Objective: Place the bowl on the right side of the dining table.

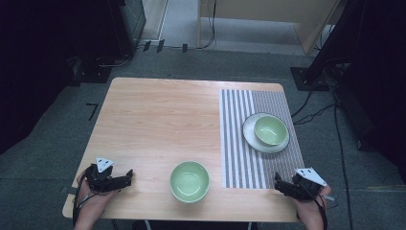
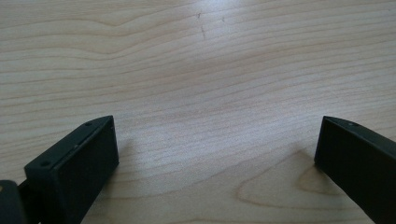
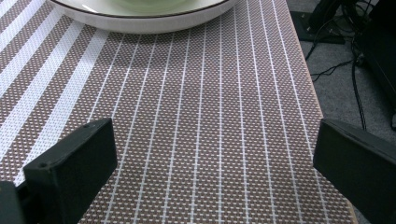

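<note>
A light green bowl (image 1: 189,180) sits on bare wood near the table's front edge, in the middle. A second green bowl (image 1: 271,130) rests on a white plate (image 1: 250,136) on the striped placemat (image 1: 239,143) at the right. My left gripper (image 1: 129,176) lies at the front left corner, open, with only wood grain between its jaws (image 2: 215,154). My right gripper (image 1: 277,181) rests at the front right on the placemat (image 3: 205,121), open and holding nothing; the white plate (image 3: 140,18) lies ahead of it.
The wooden table (image 1: 158,120) stands on grey carpet. Black stands and cables (image 1: 316,112) lie on the floor to the right and at the back left. A light wooden cabinet (image 1: 268,14) stands behind the table.
</note>
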Demonstrator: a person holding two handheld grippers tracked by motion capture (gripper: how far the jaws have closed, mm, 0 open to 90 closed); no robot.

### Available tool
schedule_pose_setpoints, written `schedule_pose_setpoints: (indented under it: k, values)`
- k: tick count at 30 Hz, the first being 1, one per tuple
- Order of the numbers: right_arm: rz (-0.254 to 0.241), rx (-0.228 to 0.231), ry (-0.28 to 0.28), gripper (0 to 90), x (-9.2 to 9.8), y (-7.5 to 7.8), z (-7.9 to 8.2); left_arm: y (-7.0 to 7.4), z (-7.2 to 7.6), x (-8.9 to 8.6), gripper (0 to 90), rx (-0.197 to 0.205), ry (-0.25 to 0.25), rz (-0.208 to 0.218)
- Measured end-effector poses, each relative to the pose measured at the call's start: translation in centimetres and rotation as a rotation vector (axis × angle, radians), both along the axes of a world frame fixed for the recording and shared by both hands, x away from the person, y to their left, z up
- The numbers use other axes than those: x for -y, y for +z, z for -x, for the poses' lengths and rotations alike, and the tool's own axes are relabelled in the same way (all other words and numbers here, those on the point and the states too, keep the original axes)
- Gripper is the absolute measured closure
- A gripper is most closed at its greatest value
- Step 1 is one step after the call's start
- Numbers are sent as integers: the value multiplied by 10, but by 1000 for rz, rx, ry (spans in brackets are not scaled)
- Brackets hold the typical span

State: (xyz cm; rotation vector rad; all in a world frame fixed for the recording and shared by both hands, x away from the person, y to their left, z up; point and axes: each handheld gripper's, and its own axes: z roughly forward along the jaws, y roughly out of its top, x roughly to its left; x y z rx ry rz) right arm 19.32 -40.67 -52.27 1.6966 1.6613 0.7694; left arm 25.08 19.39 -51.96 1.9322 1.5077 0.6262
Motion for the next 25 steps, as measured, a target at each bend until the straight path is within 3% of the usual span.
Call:
schedule_pose_setpoints:
  k: [8, 17, 25]
  values:
    - [-4, -74, 7, 0, -1, -3, -3, 0, 0, 0, 0, -1, -1, -1]
    - [-49, -98, -4, 0, 2, -3, -4, 0, 0, 0, 0, -1, -1, -1]
    - [-51, -99, -5, 0, 2, -3, -4, 0, 0, 0, 0, 0, 0, 0]
